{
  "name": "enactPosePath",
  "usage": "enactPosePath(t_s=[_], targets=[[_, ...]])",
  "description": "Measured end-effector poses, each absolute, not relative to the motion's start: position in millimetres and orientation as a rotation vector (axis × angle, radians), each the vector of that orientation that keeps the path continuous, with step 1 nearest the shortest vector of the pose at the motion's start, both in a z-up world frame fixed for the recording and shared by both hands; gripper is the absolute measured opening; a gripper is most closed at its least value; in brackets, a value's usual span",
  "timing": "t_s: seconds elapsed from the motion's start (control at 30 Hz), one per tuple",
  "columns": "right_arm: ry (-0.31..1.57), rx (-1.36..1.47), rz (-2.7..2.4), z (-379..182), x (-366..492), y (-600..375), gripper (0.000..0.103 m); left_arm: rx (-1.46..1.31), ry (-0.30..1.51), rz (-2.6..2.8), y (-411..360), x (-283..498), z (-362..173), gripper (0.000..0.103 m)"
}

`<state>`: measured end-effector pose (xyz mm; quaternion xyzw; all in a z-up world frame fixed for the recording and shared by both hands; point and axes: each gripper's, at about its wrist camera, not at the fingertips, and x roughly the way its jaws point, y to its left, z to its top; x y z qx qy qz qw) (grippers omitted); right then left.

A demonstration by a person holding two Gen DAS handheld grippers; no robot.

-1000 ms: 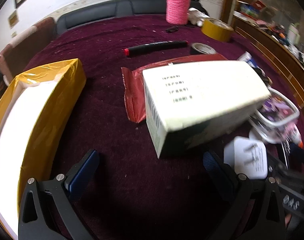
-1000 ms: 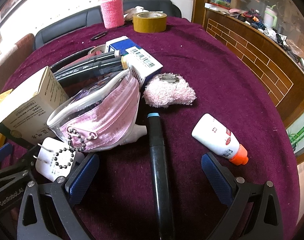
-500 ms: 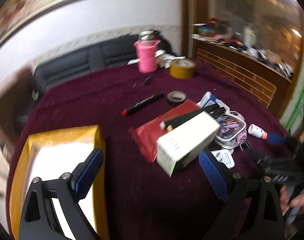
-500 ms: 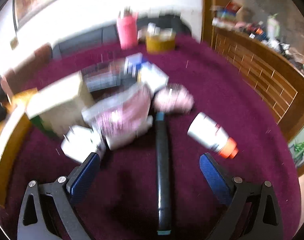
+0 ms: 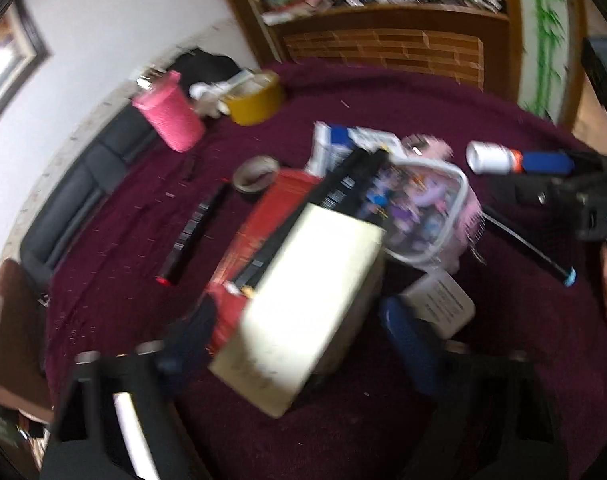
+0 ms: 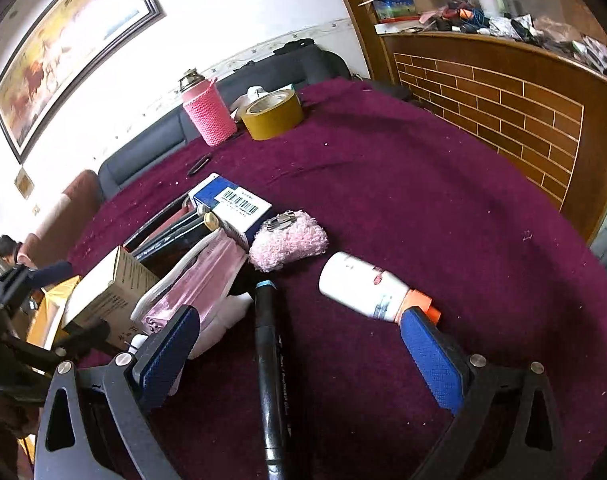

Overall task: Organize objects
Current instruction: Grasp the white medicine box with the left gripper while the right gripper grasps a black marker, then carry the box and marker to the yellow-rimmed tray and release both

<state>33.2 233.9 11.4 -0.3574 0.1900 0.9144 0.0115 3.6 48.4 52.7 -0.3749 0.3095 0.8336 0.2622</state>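
Grippers over maroon surface (image 6: 403, 184) | left gripper (image 5: 299, 332) jaws apart around white box (image 5: 303, 312) | right gripper (image 6: 299, 344) jaws apart astride black marker (image 6: 269, 364), white bottle (image 6: 363, 286) near right.

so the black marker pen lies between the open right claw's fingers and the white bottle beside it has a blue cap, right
Not quite. The black marker pen does lie between the open right claw fingers, but the white plastic bottle beside it has an orange cap, not blue. The right wrist view shows it clearly.
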Motion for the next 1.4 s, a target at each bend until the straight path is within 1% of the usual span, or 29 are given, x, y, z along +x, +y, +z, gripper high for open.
enactPosePath(t_s=[0.03,0.07,0.13,0.2,0.27,0.37,0.4,0.43,0.47,0.57,0.6,0.73,0.8,0.87,0.9,0.93,0.97,1.0,1.03,1.07,1.1,1.13,1.2,1.3,1.4], targets=[[0.582,-1.115,2.856,11.9,33.4,232.5,0.102,-1.005,0.876,2.264,50.7,4.0,52.0,0.062],[0.575,-1.115,2.859,11.9,34.4,232.2,0.102,-1.005,0.89,2.256,51.4,4.3,51.9,0.061],[0.563,-1.112,2.864,11.6,34.7,231.1,0.102,-1.024,0.835,2.24,47.9,2.8,56.3,0.06],[0.563,-1.11,2.863,10.8,36.0,231.2,0.102,-1.04,0.782,2.248,45.3,0.0,57.5,0.06],[0.568,-1.118,2.855,9.2,36.7,232.7,0.102,-1.03,0.778,2.272,45.9,1.4,55.1,0.063],[0.573,-1.124,2.847,9.0,36.0,233.0,0.102,-1.002,0.829,2.336,55.0,6.4,46.3,0.068],[0.57,-1.124,2.844,9.0,36.3,233.6,0.102,-0.993,0.844,2.352,59.5,6.3,45.6,0.068],[0.571,-1.124,2.84,9.7,35.2,233.8,0.102,-0.988,0.843,2.367,61.2,7.3,46.0,0.064],[0.571,-1.122,2.839,9.8,35.1,234.1,0.102,-0.986,0.821,2.381,60.3,10.4,48.4,0.057],[0.577,-1.117,2.836,10.8,36.6,235.7,0.102,-1.026,0.605,2.375,44.2,17.0,63.7,0.043],[0.566,-1.131,2.834,12.2,36.5,235.4,0.102,-1.029,0.525,2.381,35.4,21.7,69.7,0.042],[0.48,-1.216,2.871,24.7,38.4,231.5,0.102,-1.008,0.354,2.441,2.1,44.2,87.6,0.041],[0.379,-1.256,2.882,29.2,37.3,224.6,0.1,-0.999,0.273,2.47,-15.3,58.1,94.5,0.041],[0.234,-1.295,2.89,29.6,37.0,212.3,0.1,-0.998,0.207,2.496,-30.9,69.5,97.8,0.041],[0.154,-1.317,2.886,27.6,36.3,205.3,0.098,-0.998,0.176,2.51,-38.3,74.4,98.8,0.041],[0.065,-1.34,2.867,23.3,35.2,197.1,0.095,-0.996,0.148,2.521,-44.4,79.9,99.2,0.041],[0.013,-1.361,2.853,19.8,33.4,192.2,0.086,-0.997,0.128,2.528,-48.7,83.7,99.5,0.041],[-0.029,-1.387,2.84,15.4,31.6,187.6,0.072,-1.002,0.105,2.537,-53.8,86.8,98.6,0.041],[-0.066,-1.427,2.818,8.1,27.4,181.1,0.064,-1.006,0.09,2.544,-56.8,90.0,97.7,0.041],[-0.08,-1.452,2.801,3.9,24.0,178.1,0.044,-1.008,0.071,2.551,-60.6,93.4,96.4,0.041],[-0.089,-1.482,2.782,-1.9,20.6,175.9,0.03,-1.009,0.049,2.553,-64.2,96.9,95.8,0.041],[-0.09,-1.435,2.794,-1.7,20.4,174.5,0.029,-1.008,0.033,2.554,-67.3,99.9,95.3,0.041],[-0.06,-1.453,2.795,-1.0,19.2,174.9,0.016,-1.0,0.018,2.577,-73.4,105.1,97.1,0.041],[0.016,-1.479,2.821,0.0,26.4,178.9,0.016,-0.976,0.003,2.618,-84.2,112.8,101.4,0.041],[0.136,-1.506,2.849,4.9,38.5,187.2,0.016,-0.952,-0.043,2.643,-98.4,121.2,107.4,0.041]])
